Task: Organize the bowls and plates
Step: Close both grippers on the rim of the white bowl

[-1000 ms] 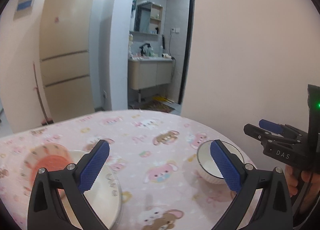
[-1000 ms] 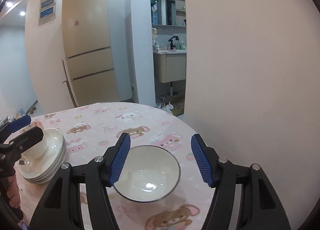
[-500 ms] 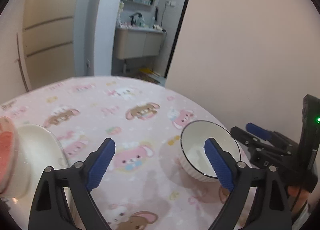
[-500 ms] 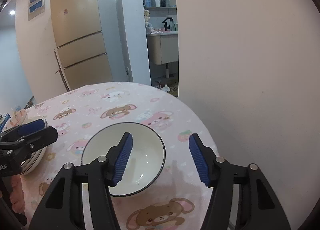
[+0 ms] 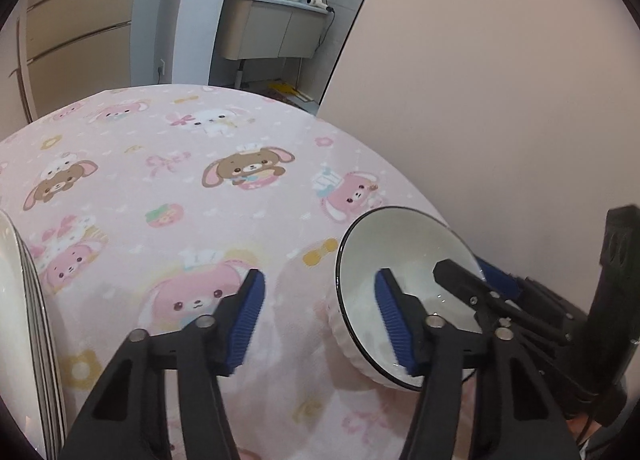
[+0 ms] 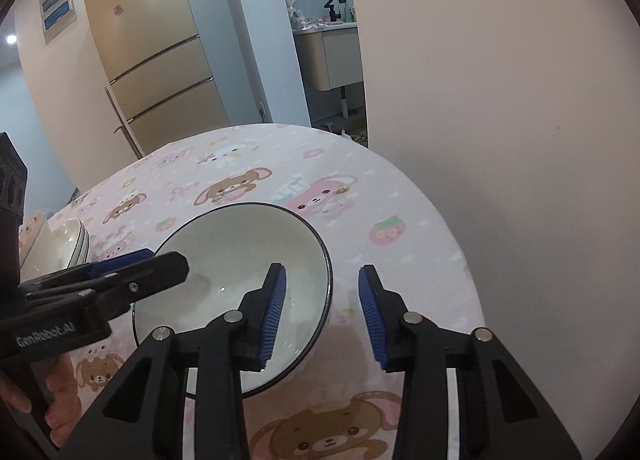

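Desk [image 5: 168,188] edge curves from the upper left down the right side of both views, running close to the plain wall [image 5: 500,100]; the pink cartoon cloth is bare across the middle and upper part, which leaves open room left of and beyond the bowl [image 5: 404,284].

We see the bowl, white with a dark rim, standing on the cloth near the desk's right edge, at the lower right of the left wrist view and at the lower centre of the right wrist view. We see no food in it. A stack of plates [image 5: 24,332] sits at the left edge of the left wrist view; in the right wrist view it shows at middle left, partly behind the other tool.

We hold the left tool [image 5: 318,314] slanting down over the cloth. Its jaws have just been closing; they stand apart, the bowl's left rim between them, one pad inside the bowl and one outside over the cloth, neither pressing.

We hold the right tool [image 6: 322,314] slanting down as well. Its jaws have also just been closing and straddle the bowl's right rim, with a gap visible on both sides. A hand [image 6: 60,400] shows at the lower left of the right wrist view, under the left tool.
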Demonstrator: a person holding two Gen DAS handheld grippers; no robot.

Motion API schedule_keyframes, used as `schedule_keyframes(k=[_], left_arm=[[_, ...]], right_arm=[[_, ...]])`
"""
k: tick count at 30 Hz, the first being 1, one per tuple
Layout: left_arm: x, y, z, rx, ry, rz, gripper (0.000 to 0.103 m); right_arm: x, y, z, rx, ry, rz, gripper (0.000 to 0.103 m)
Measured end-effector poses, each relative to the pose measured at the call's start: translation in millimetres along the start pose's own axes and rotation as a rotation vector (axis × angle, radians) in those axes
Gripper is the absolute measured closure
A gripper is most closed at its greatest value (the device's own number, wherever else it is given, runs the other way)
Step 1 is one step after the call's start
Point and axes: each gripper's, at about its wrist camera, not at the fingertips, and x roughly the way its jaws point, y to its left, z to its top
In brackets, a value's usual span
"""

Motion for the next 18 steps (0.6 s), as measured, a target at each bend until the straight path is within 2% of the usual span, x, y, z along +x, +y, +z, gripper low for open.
schedule_keyframes(k=[6,12,18], left_arm=[[11,-4,-1,0.018,0.003,0.016,0.051],[24,-6,-3,0.013,0.044,0.001,0.055],[31,-4,-7,-0.034,0.062,-0.043,0.055]], right_arm=[[8,-1,-1,0.008,0.025,0.003,0.067],[16,-1,-2,0.018,0.049,0.022,0.071],[23,0,-2,0.033,0.081,0.066,0.080]])
